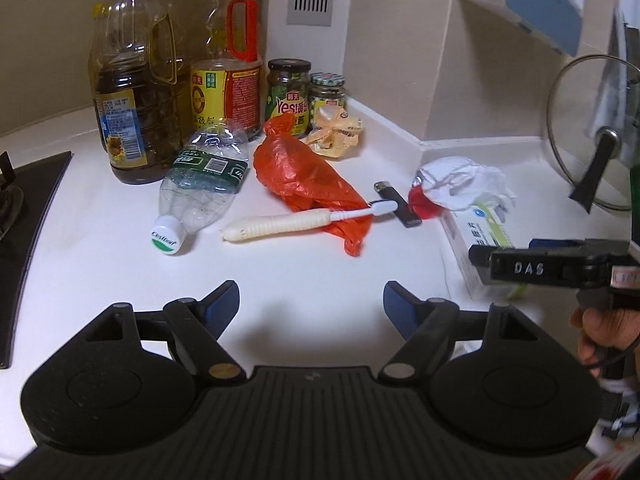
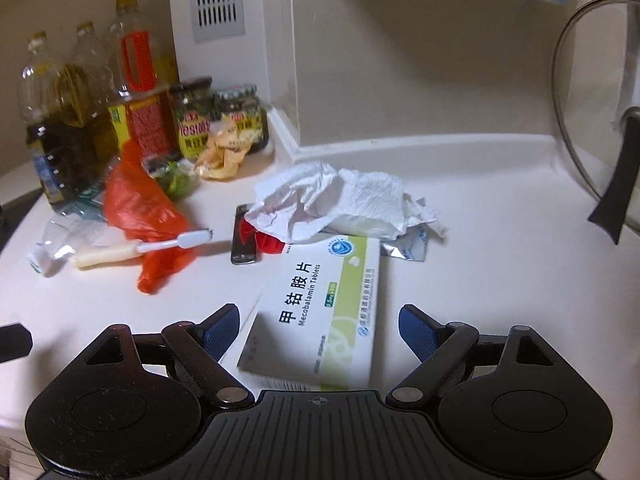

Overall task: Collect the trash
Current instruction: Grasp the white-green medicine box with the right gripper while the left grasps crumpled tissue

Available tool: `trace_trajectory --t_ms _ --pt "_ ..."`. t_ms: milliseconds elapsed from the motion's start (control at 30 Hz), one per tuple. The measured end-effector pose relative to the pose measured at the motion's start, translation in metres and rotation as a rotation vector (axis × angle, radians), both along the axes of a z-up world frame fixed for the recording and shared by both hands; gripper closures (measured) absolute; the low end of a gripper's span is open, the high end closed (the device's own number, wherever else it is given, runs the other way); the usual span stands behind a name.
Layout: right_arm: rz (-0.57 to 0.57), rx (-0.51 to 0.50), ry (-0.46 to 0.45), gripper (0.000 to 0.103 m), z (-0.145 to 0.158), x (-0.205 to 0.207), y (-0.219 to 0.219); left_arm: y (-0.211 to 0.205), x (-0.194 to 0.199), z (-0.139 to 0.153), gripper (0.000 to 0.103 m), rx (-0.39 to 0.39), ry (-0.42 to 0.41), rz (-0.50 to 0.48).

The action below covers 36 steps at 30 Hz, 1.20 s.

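Your left gripper point(image 1: 311, 304) is wide open with nothing between the blue pads, hovering over a bare patch of the white bench point(image 1: 100, 240). Your right gripper point(image 2: 319, 330) is open too, and the near end of the white-and-green tablet box point(image 2: 332, 304) lies in the gap, but the pads aren't pressing on it.

Trash is scattered across the bench in front of you. A crushed clear water bottle point(image 1: 200, 188) lies on its side, cap pointing toward you, just in front of the oil bottles point(image 1: 132, 92). Right of it there's a red plastic bag point(image 1: 308, 176) with a white toothbrush point(image 1: 296, 222) lying across it. The brush head touches a black lighter point(image 1: 398, 204). Behind the bag, a crumpled yellowish wrapper point(image 1: 336, 132) sits against the two sauce jars point(image 1: 289, 96) by the wall. Further right, a wad of white paper towel point(image 2: 340, 196) sits behind the tablet box, with something red point(image 2: 268, 242) poking out underneath it and a torn foil packet point(image 2: 408, 248) at its right edge.

A glass pot lid point(image 1: 588, 128) leans against the wall on the far right, and a stove edge point(image 1: 24, 216) shows at far left.
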State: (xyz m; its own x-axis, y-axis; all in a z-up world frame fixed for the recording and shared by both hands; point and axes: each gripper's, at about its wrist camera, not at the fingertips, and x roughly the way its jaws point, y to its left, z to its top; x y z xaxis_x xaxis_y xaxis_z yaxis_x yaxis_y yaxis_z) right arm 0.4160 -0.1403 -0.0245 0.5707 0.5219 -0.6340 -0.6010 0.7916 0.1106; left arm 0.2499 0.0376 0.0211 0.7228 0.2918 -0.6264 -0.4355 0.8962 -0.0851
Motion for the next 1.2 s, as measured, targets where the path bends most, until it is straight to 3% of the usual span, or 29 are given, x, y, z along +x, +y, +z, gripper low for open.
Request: trace_trajectory --t_ms 333,433,600,1200 --pt "-0.005 0.012 0.042 0.017 -0.01 0.015 0.009 -0.003 0.029 -0.005 0.023 0.003 0.032 -0.032" --pt "0.0 0.002 0.042 0.026 -0.012 0.019 0.01 -0.004 0.033 -0.007 0.023 -0.001 0.034 -0.038" --pt "0.004 0.001 0.035 0.028 -0.011 0.018 0.007 -0.007 0.035 -0.005 0.023 0.001 0.029 -0.052" --pt "0.003 0.053 0.01 0.03 0.016 -0.016 -0.06 -0.025 0.057 -0.001 0.023 0.023 0.003 -0.157"
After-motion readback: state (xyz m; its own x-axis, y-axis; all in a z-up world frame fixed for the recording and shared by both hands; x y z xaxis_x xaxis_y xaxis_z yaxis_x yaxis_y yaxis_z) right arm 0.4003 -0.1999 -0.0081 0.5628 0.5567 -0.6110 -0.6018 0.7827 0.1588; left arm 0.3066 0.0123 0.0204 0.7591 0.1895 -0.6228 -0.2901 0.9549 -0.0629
